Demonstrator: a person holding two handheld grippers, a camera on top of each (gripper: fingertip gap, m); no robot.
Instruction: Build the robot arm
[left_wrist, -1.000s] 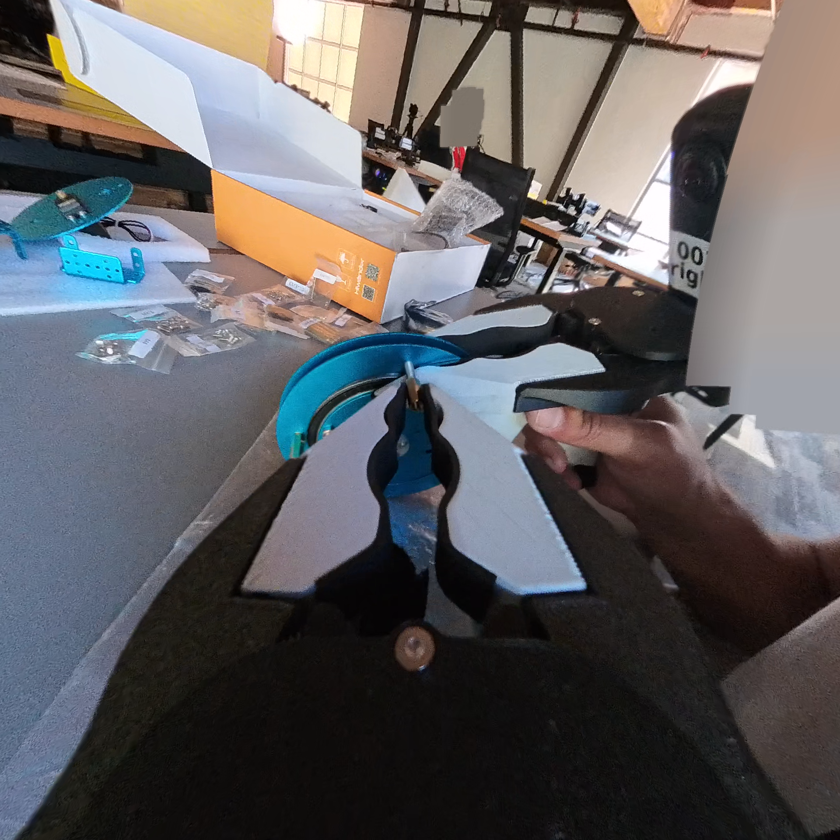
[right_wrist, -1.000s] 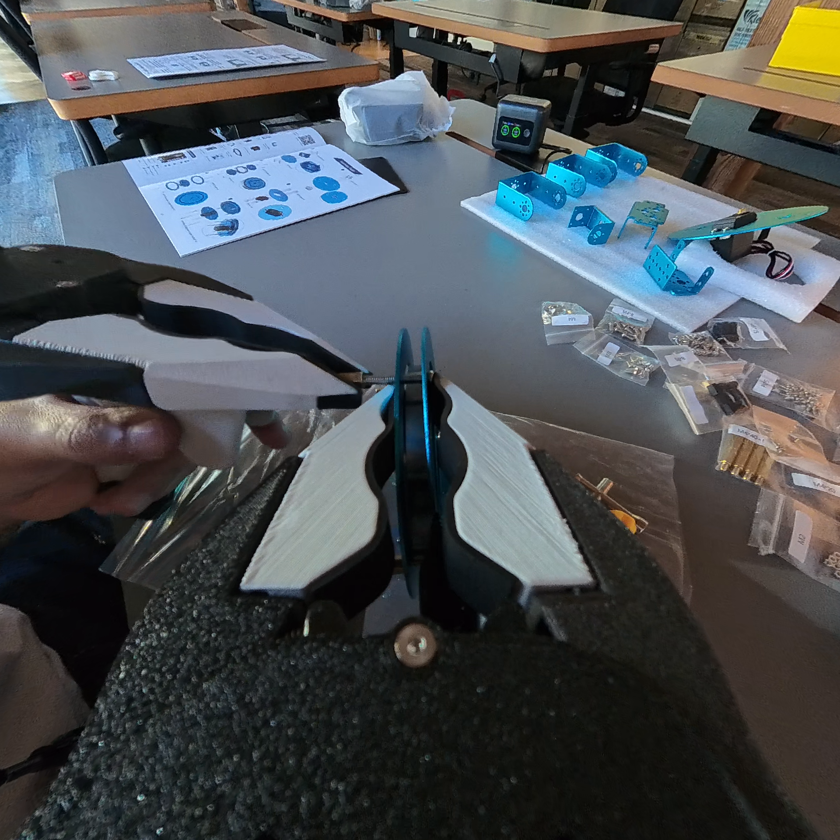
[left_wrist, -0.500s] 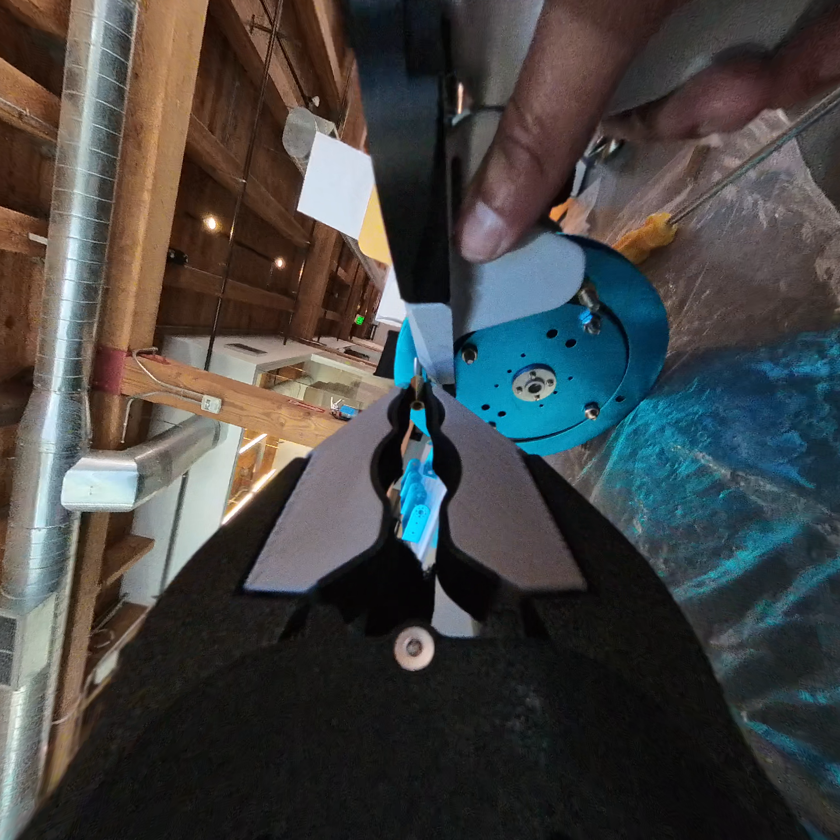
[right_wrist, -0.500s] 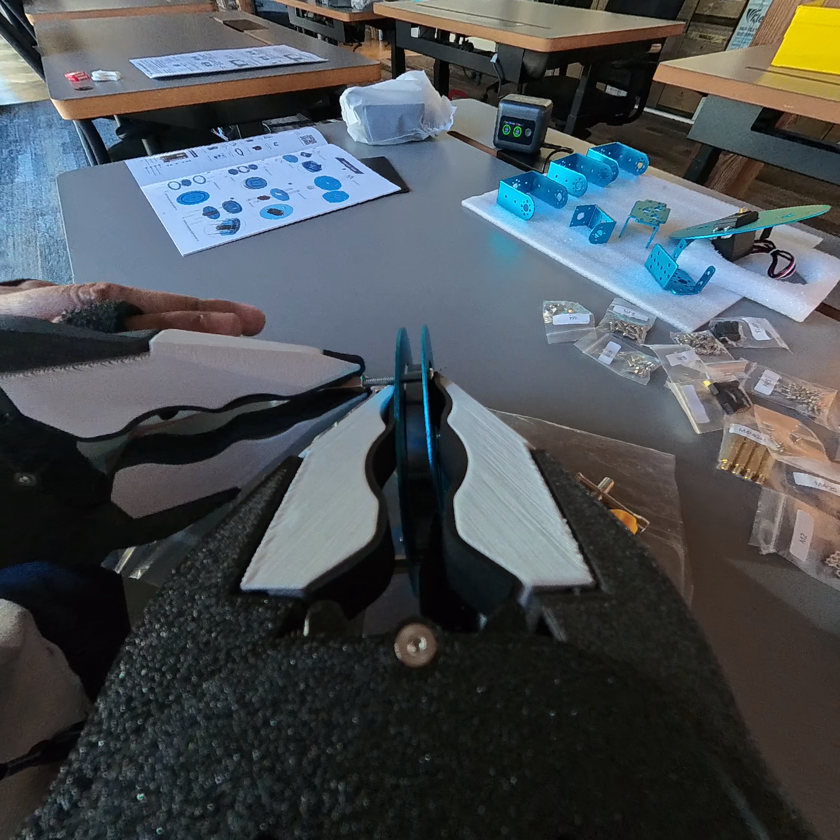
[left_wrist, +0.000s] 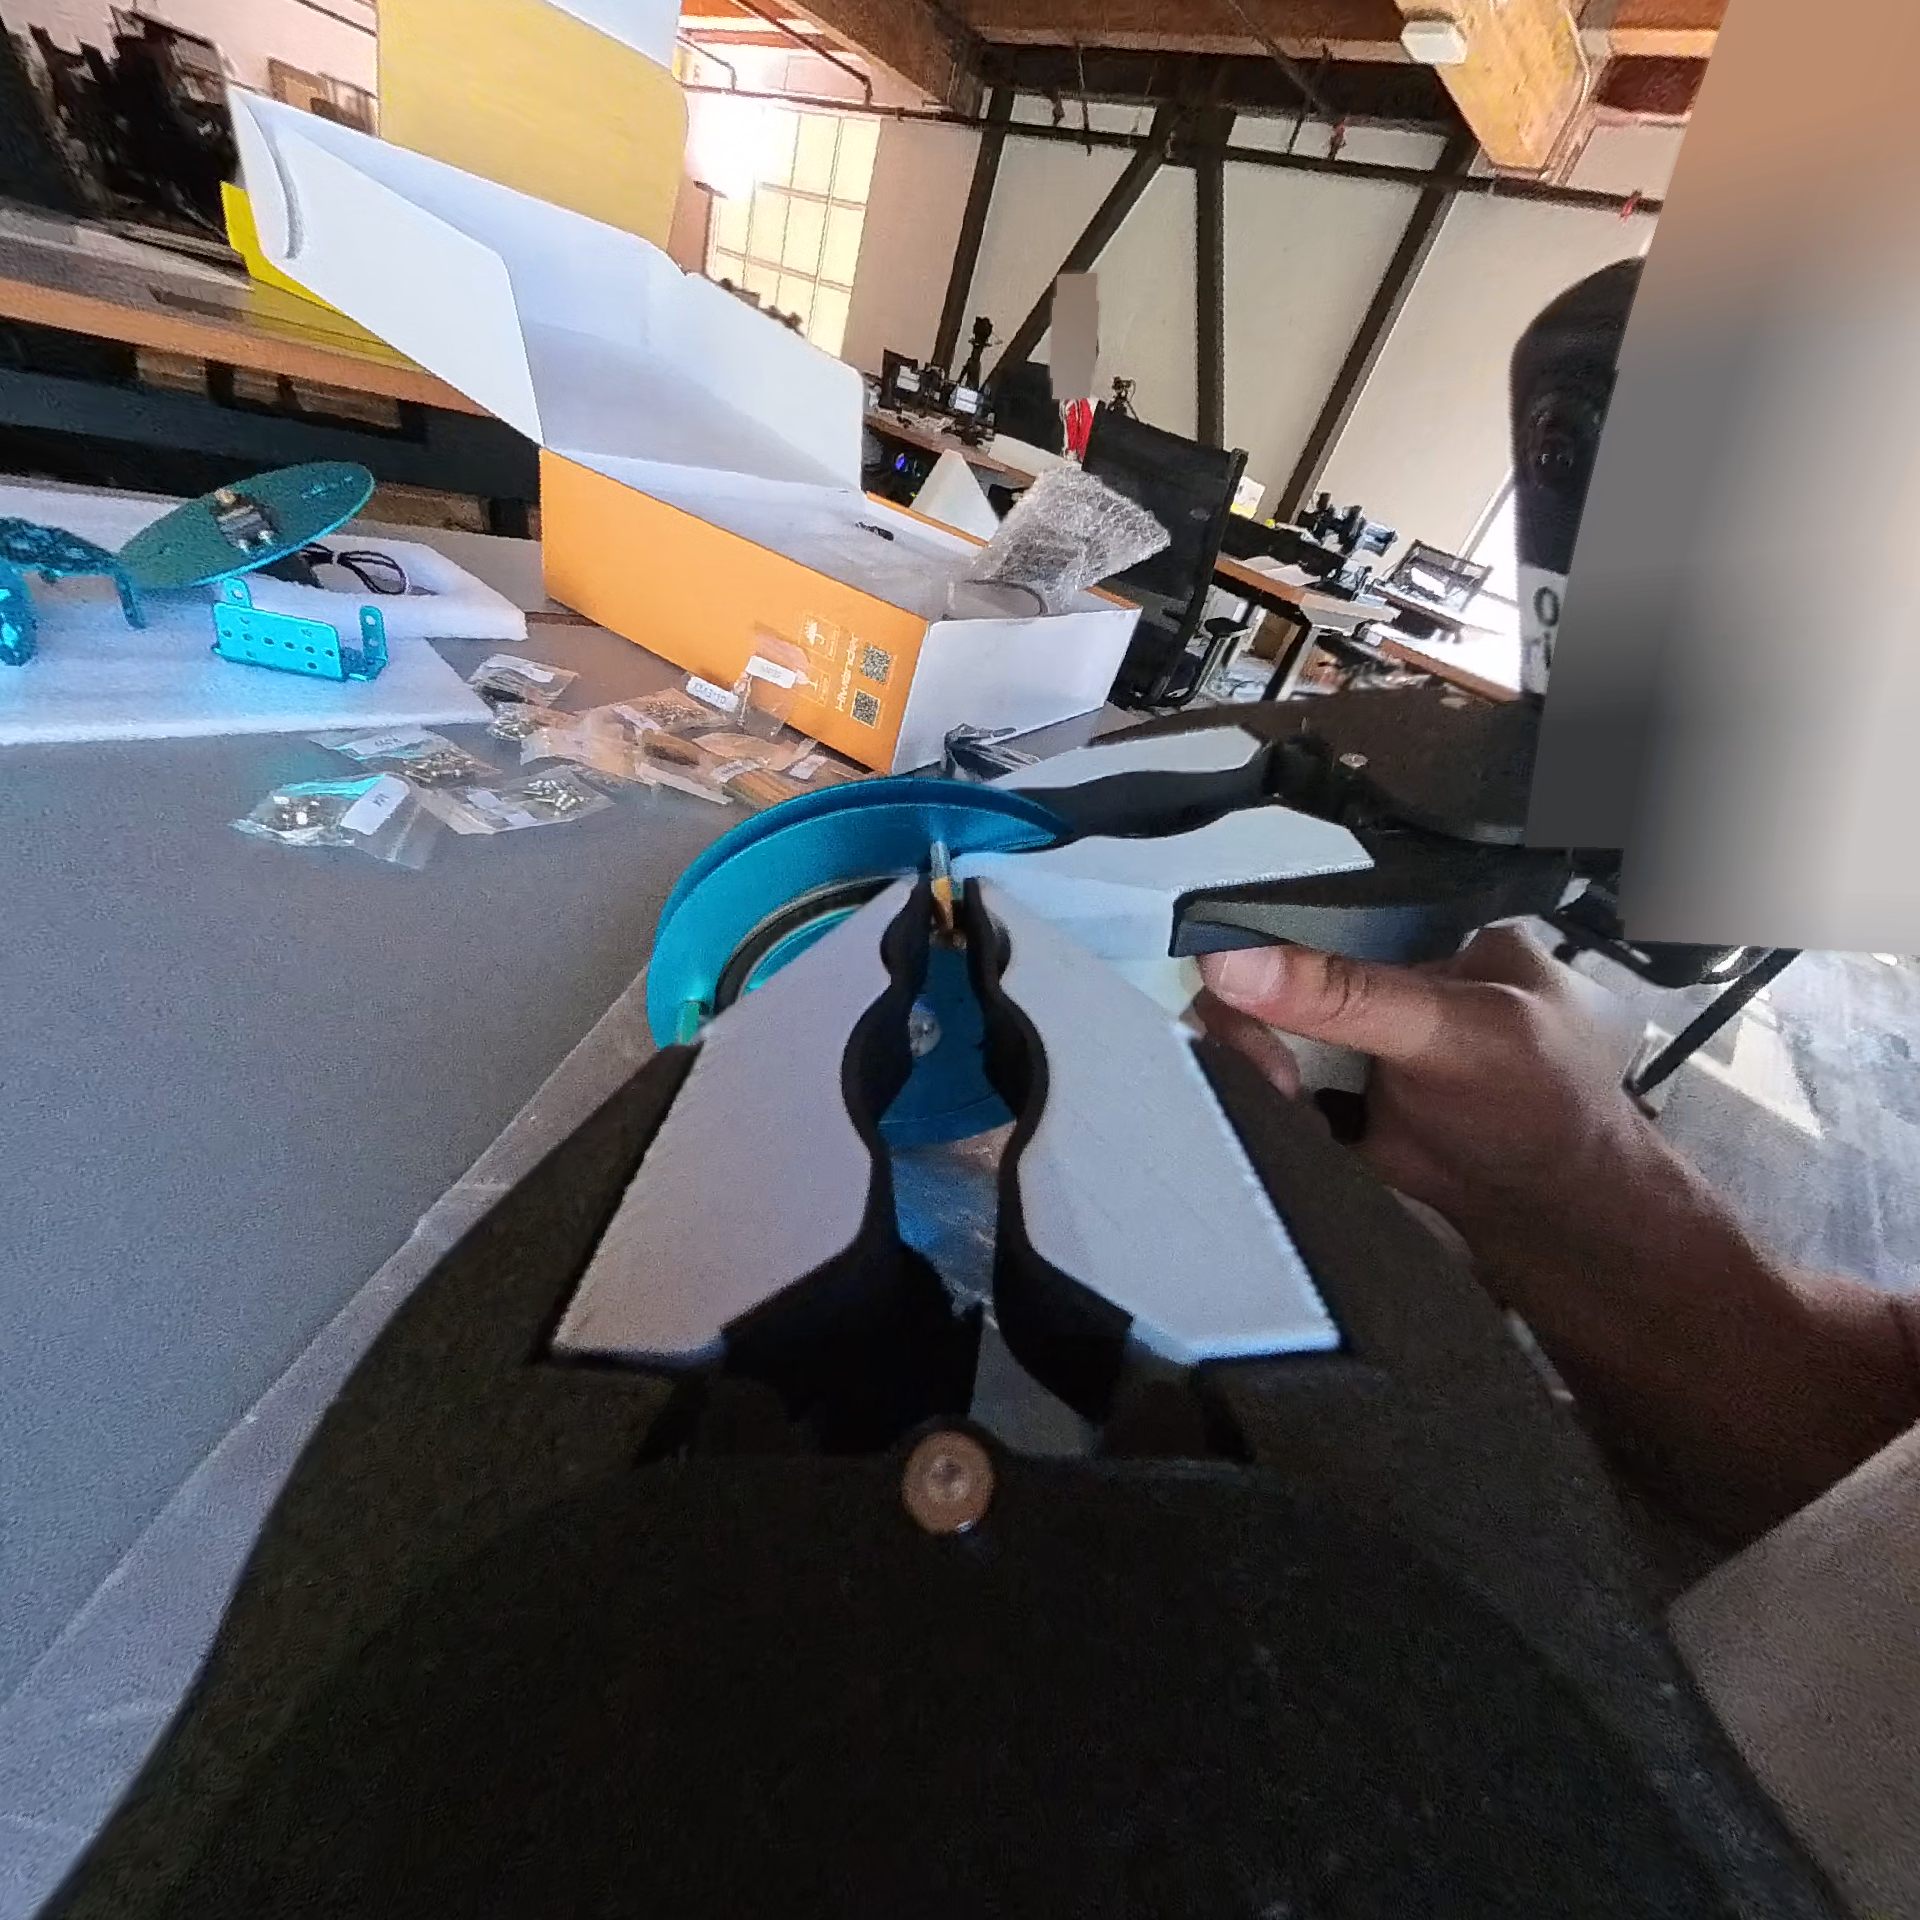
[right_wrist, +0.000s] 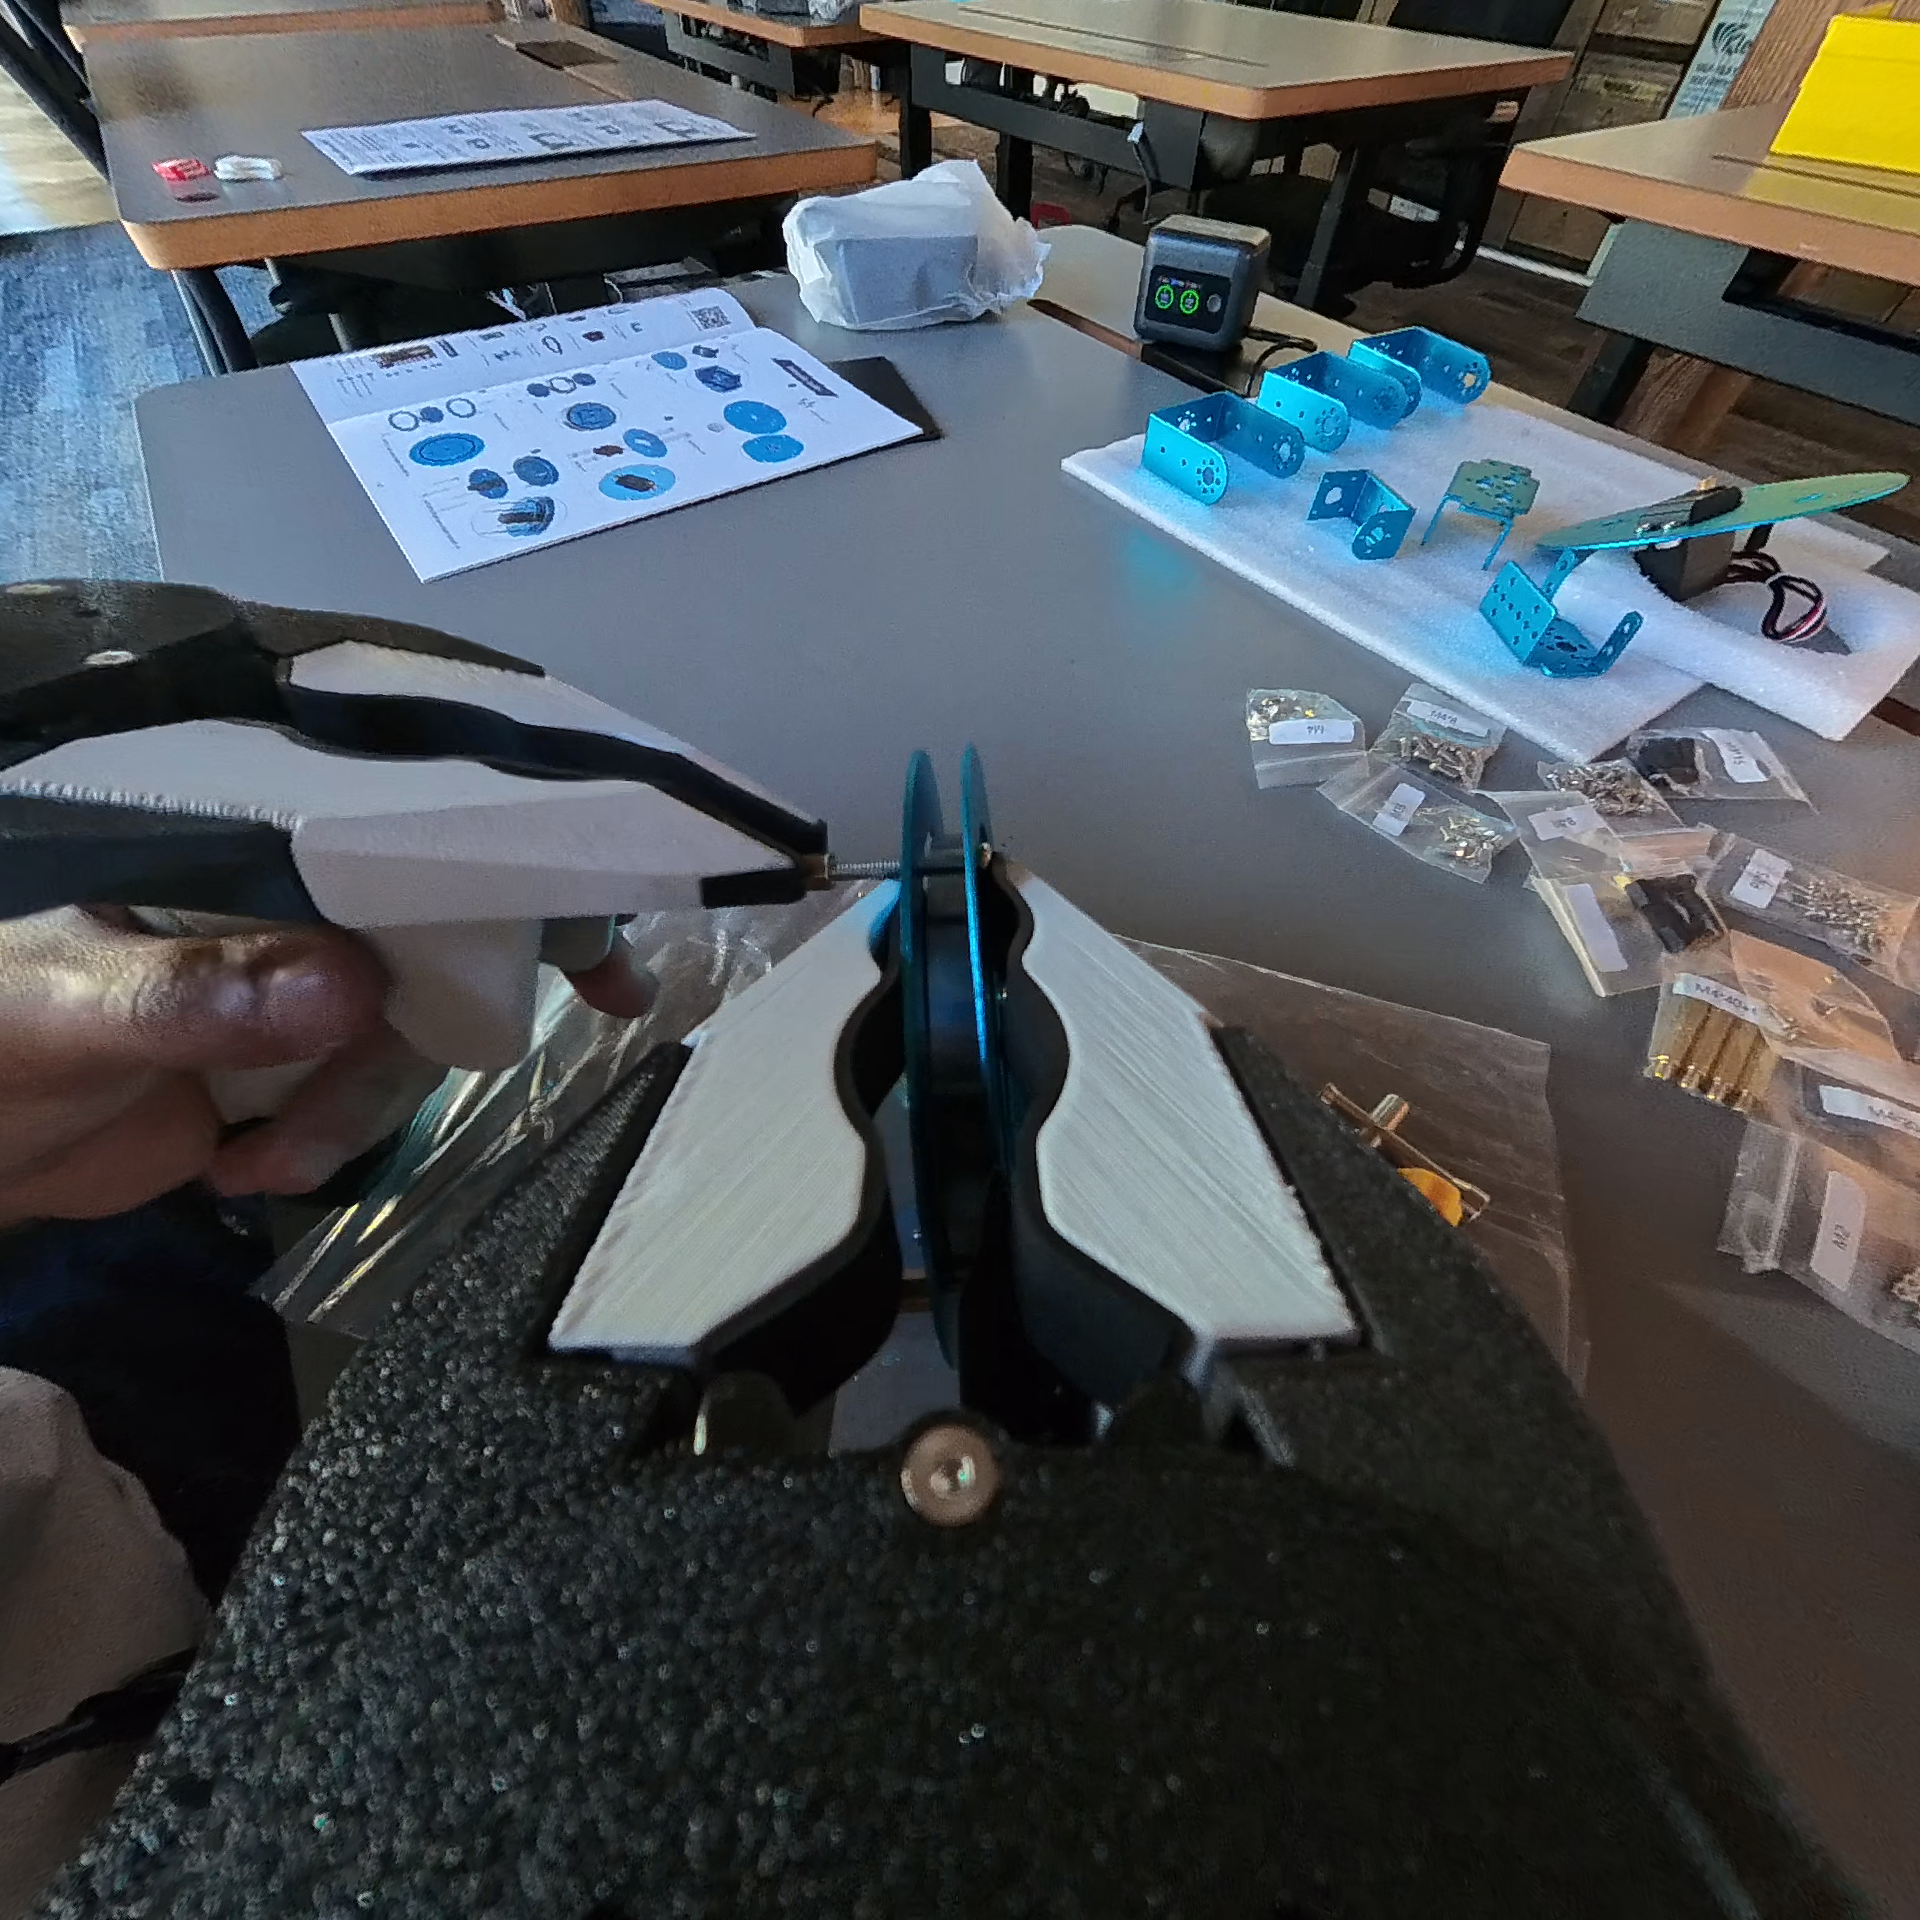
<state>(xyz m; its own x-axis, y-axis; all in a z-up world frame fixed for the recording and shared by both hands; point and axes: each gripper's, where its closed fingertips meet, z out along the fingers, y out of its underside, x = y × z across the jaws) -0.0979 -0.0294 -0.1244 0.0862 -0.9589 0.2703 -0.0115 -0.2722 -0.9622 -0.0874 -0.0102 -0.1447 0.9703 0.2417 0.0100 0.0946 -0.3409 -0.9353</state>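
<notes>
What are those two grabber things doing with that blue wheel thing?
A person holds a grabber in each hand. The right gripper is shut on a blue metal double-disc assembly, holding it on edge above the grey table. The left gripper pinches a small threaded screw whose tip is at the disc's face. Small clear bags of hardware and blue metal brackets on white foam lie nearby.

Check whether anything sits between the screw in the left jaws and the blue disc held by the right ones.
Nothing visible does. The left gripper pinches a small screw whose threaded end points straight at the near face of the blue double disc, which the right gripper clamps on edge. Whether the tip already touches the disc cannot be told.
</notes>
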